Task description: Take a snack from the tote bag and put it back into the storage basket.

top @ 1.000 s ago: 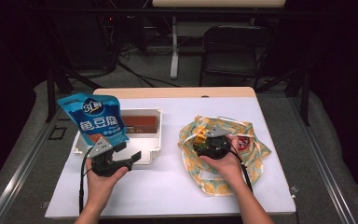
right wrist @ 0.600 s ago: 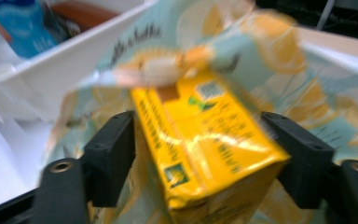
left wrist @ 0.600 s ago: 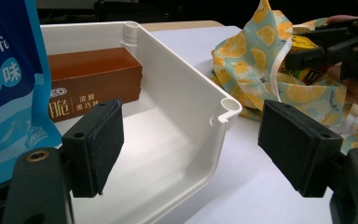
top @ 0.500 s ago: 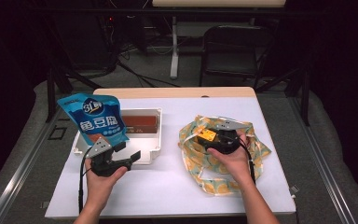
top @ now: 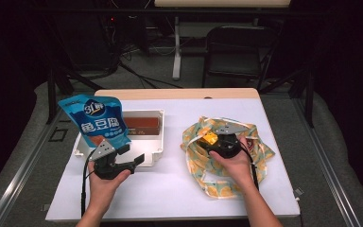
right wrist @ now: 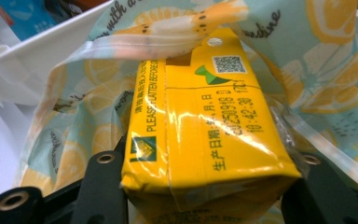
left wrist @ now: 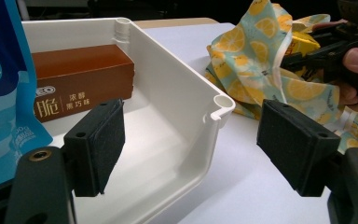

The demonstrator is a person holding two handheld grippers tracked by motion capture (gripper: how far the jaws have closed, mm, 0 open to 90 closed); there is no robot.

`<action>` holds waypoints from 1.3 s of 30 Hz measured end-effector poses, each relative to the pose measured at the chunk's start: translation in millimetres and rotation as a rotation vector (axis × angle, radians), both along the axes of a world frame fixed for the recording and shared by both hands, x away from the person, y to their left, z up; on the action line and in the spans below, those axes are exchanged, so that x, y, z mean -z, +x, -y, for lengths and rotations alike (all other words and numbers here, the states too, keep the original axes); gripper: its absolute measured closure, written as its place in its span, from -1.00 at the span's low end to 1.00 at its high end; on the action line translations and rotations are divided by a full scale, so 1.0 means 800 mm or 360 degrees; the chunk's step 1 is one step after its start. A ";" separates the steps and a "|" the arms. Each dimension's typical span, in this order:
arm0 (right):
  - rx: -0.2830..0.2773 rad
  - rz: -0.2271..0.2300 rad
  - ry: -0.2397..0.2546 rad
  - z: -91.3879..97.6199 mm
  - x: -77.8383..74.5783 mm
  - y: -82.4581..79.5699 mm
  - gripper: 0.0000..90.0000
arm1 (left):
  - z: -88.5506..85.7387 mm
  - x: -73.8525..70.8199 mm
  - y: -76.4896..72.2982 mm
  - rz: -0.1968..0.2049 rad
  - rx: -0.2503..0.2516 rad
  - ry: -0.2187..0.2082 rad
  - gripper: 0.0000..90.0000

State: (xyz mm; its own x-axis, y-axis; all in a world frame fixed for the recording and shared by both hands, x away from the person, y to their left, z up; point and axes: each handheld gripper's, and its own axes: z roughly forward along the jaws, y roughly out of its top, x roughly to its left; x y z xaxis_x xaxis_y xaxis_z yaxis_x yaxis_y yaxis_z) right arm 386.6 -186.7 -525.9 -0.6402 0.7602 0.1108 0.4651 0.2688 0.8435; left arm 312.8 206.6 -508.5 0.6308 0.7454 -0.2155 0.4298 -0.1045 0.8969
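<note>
Overhead, a white-covered table (top: 170, 189) with a pale wooden far edge stood in a dark room, a black chair (top: 238, 54) behind it. Yellow foil-wrapped drink carton (right wrist: 205, 135) read "PLEASE FLATTEN BEFORE", a QR code and a printed date; its long axis ran away from the right gripper (right wrist: 205, 196), far end inside the lemon-print fabric bag (right wrist: 326, 60). Jaws had just been closing, flanking the carton; contact unclear. Left gripper (left wrist: 191, 140) held wide, empty, over the white plastic tray (left wrist: 186, 93) holding a brown box (left wrist: 84, 79) beside a blue snack pouch (top: 98, 122).
</note>
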 end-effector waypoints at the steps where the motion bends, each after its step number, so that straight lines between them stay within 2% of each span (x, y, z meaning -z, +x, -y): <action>1: 0.0005 0.0004 0.0000 0.002 -0.003 -0.001 0.12 | 0.000 0.000 0.000 -0.0001 0.0001 0.0001 -0.47; 6: 0.0018 0.0028 -0.0009 0.009 -0.016 -0.009 0.12 | 0.003 0.000 0.000 0.0002 0.0006 -0.0002 -0.47; 9: 0.0040 0.0032 -0.0043 0.013 -0.020 -0.015 0.11 | 0.002 -0.001 0.000 0.0005 0.0006 -0.0005 -0.46; 13: 0.0077 0.0027 0.0008 0.026 -0.023 -0.021 0.11 | 0.001 -0.001 0.000 0.0007 0.0004 -0.0009 -0.46; 17: 0.0104 0.0042 -0.0024 0.038 -0.026 -0.029 0.12 | 0.000 -0.002 -0.001 0.0006 0.0003 -0.0013 -0.46; 22: 0.0129 0.0045 0.0013 0.051 -0.032 -0.037 0.12 | 0.001 -0.003 -0.001 0.0018 0.0006 -0.0016 -0.46; 29: 0.0106 0.0115 0.0050 0.049 -0.063 -0.046 0.12 | 0.012 -0.006 -0.001 0.0028 0.0037 -0.0015 -0.46; 30: 0.0105 0.0121 0.0057 0.049 -0.068 -0.047 0.12 | 0.015 -0.006 -0.002 0.0046 0.0018 -0.0013 -0.46; 31: 0.0109 0.0124 0.0066 0.048 -0.072 -0.047 0.12 | 0.015 -0.007 -0.001 0.0038 0.0051 -0.0013 -0.47; 36: 0.0123 0.0116 0.0107 0.045 -0.090 -0.050 0.13 | 0.027 -0.013 -0.001 0.0063 0.0061 -0.0015 -0.51; 39: 0.0122 0.0109 0.0096 0.040 -0.099 -0.054 0.13 | 0.035 -0.016 -0.001 0.0076 0.0077 -0.0004 -0.56</action>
State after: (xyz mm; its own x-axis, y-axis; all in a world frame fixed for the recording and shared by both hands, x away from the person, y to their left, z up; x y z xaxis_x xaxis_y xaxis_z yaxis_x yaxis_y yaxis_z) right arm 343.7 -218.8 -446.6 -0.5881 0.8005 0.1158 0.4228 0.1822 0.8877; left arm 312.0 178.9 -495.4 0.6758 0.7132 -0.1861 0.3808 -0.1215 0.9167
